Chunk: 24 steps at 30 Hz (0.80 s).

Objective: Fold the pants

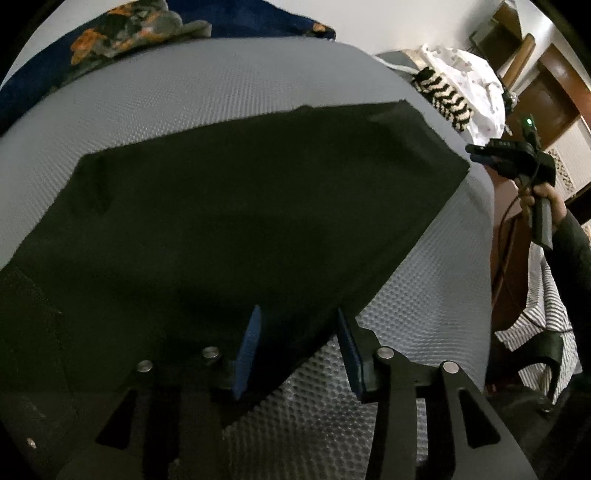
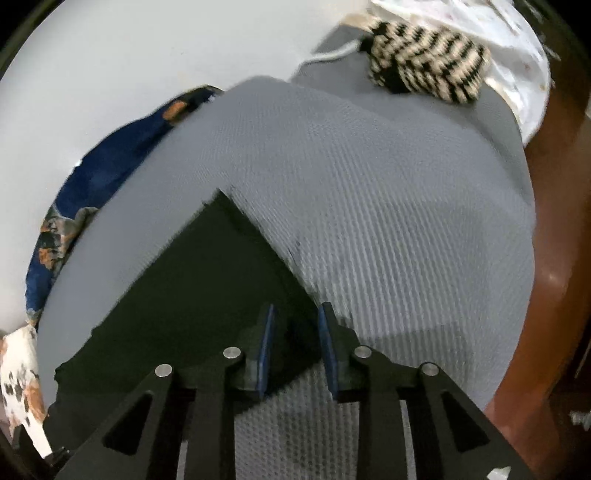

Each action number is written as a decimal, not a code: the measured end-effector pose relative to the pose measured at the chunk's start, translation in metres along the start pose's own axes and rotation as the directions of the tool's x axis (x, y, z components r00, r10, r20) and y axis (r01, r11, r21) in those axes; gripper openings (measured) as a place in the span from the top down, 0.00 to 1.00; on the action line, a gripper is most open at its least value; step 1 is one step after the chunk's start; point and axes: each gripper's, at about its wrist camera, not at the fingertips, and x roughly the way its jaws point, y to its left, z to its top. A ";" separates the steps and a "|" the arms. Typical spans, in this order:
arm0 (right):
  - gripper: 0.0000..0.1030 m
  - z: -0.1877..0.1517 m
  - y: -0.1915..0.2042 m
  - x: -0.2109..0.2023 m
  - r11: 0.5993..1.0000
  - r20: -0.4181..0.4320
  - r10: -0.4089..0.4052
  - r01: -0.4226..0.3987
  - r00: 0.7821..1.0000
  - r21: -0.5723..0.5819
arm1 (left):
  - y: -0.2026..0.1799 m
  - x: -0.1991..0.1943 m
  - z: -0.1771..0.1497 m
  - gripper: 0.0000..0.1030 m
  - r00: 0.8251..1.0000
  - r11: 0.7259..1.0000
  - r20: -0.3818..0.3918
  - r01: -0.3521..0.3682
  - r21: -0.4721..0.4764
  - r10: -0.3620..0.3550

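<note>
The black pants lie flat on a grey textured mat. My left gripper is open, its blue pads above the near right edge of the cloth, holding nothing. My right gripper is open over a corner of the pants, also empty. The right gripper also shows in the left wrist view, held in a hand beyond the mat's right edge, off the pants.
A navy patterned cloth lies at the mat's far edge. A black-and-cream knitted item and a white printed cloth lie at the far right. A brown wooden edge borders the mat. A striped cloth hangs at right.
</note>
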 end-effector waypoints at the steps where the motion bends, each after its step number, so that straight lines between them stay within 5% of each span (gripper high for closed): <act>1: 0.77 0.007 0.003 0.000 1.000 0.003 0.016 -0.016 1.000 -0.012 | 0.001 -0.004 0.000 0.57 1.000 1.000 0.010 0.008 -0.005 -0.008; 10: 0.77 0.072 0.057 0.046 0.954 -0.147 0.230 -0.252 0.962 -0.159 | 0.035 -0.026 0.008 0.57 0.991 0.986 0.137 0.013 -0.163 0.009; 18: 0.77 0.108 0.072 0.100 0.944 -0.257 0.229 -0.279 0.939 -0.176 | 0.075 -0.029 0.009 0.57 0.977 0.932 0.181 -0.043 -0.359 0.115; 24: 0.77 0.116 0.071 0.122 0.944 -0.298 0.212 -0.274 0.931 -0.185 | 0.093 -0.026 0.004 0.57 0.976 0.905 0.161 -0.068 -0.420 0.148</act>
